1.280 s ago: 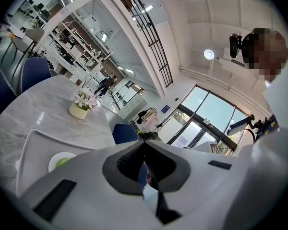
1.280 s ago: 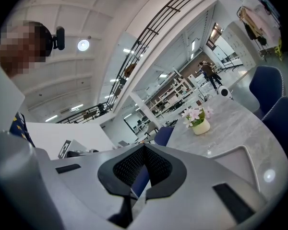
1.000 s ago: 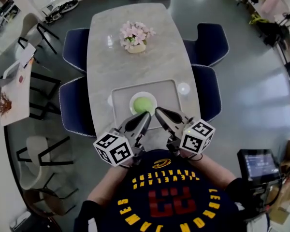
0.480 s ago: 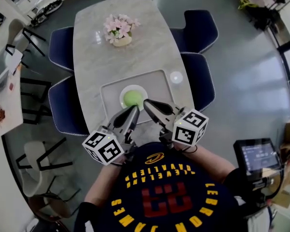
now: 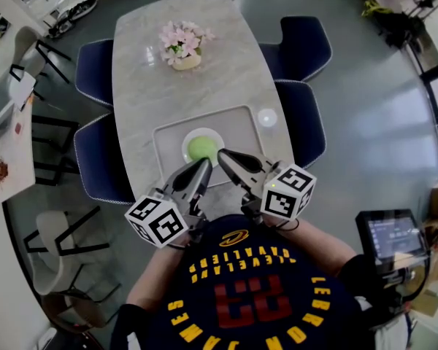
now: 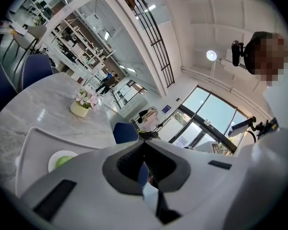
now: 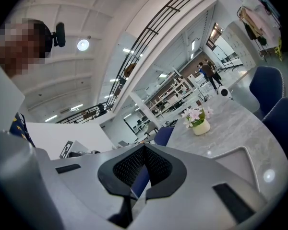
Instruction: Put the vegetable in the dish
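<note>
Vegetable (image 5: 202,149) sits in dish (image 5: 187,138) on tray (image 5: 242,122) at tabletop's near edge. Left gripper (image 5: 204,166) and right gripper (image 5: 223,154) are clenched on nothing.

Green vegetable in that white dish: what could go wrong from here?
1. The left tongs and right tongs, both shut, point at the dish from close by; a careless move might bump it and roll the vegetable out.
2. The vegetable looks round, so tilting the tray could set it rolling.
</note>
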